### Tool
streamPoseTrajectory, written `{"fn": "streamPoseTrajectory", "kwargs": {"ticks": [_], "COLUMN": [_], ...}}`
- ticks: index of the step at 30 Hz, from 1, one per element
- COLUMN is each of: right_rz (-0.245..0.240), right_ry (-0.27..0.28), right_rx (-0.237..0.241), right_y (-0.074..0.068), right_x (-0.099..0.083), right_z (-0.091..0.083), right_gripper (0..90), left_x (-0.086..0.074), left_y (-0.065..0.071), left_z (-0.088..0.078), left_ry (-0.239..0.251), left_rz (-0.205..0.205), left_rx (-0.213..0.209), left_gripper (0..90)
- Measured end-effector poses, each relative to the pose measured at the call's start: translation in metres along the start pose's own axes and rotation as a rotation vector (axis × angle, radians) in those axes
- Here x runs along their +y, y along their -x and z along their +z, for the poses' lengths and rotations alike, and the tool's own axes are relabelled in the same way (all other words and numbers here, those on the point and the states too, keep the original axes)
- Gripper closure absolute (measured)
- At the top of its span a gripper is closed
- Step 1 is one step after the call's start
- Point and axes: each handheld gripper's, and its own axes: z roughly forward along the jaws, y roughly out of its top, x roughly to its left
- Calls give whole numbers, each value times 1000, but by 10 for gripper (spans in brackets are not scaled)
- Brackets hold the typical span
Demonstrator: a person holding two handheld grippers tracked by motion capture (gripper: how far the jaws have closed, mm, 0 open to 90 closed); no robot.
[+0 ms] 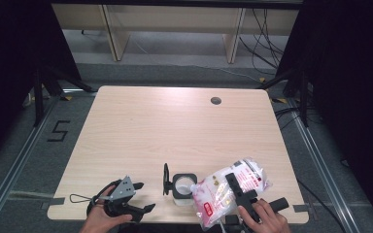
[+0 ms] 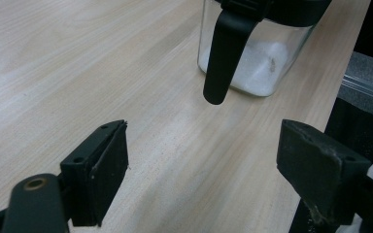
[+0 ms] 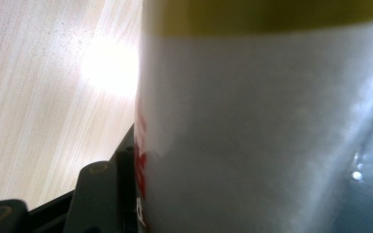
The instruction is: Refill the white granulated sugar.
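Bag (image 1: pixel 233 187): gripped by right gripper (image 1: pixel 240 193), tilted over open jar (image 1: pixel 183 187) at table's (image 1: pixel 175 126) 6 o'clock. Left gripper (image 1: pixel 143 196): jaws wide, empty, at jar's 8 o'clock. Advice: pour slowly, spout centred over the mouth.

The jar (image 1: pixel 183 187) stands on the bench (image 1: pixel 175 126) near its front edge. The bag (image 1: pixel 230 188) leans just right of the jar, its corner over the jar's mouth. The left gripper (image 1: pixel 143 196) sits left of the jar.
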Motion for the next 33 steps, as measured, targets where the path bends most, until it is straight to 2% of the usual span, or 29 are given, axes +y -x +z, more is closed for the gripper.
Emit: {"fn": "streamPoseTrajectory", "kwargs": {"ticks": [2,3,5,6,8,9,11,12,13,14,16,17,19,21,22,24,26,30,32,33], "right_rz": [-8,1,-9,0,-5,-7,-2,5,7,19,31,31,16,30,13,13,16,9,-17,-19], "right_ry": [-11,-4,-1,-7,-12,-23,-23,-8,1,-8,-12,-13,-13,-15,-9,-15,-16,-16,0,1], "right_rx": [12,0,-1,4,13,26,30,18,9,58,59,59,60,59,56,57,56,52,51,51], "right_y": [1,0,0,-1,0,1,1,0,0,1,1,1,2,1,3,3,2,2,4,5], "right_x": [0,0,1,0,0,1,1,0,0,0,0,0,0,0,0,1,1,1,0,0], "right_z": [-1,0,0,-1,-1,-1,-2,-1,0,1,-1,-1,-1,-1,-1,-1,-1,-1,0,0], "right_gripper": [442,443,443,443,443,443,443,443,443,443,443,444,444,444,444,444,445,445,445,446], "left_x": [0,0,0,0,0,0,0,0,0,0,0,0,0,0,0,0,0,-1,0,0], "left_y": [0,-2,0,-1,0,-1,0,0,-1,-1,2,2,0,0,1,1,3,2,1,2], "left_z": [0,0,1,0,0,0,0,0,0,0,1,1,0,1,1,1,1,2,2,2], "left_ry": [-3,-15,9,-2,-4,-4,-1,3,-1,-1,14,14,5,13,12,5,13,9,9,9], "left_rz": [4,24,14,23,5,17,11,7,24,16,-20,-20,9,12,10,6,-20,-15,-4,-14], "left_rx": [0,0,-3,3,2,-1,0,0,-1,0,1,2,0,-4,-2,0,-2,6,3,4], "left_gripper": [185,185,185,185,185,185,185,185,185,185,185,186,185,185,185,185,185,185,185,185]}}
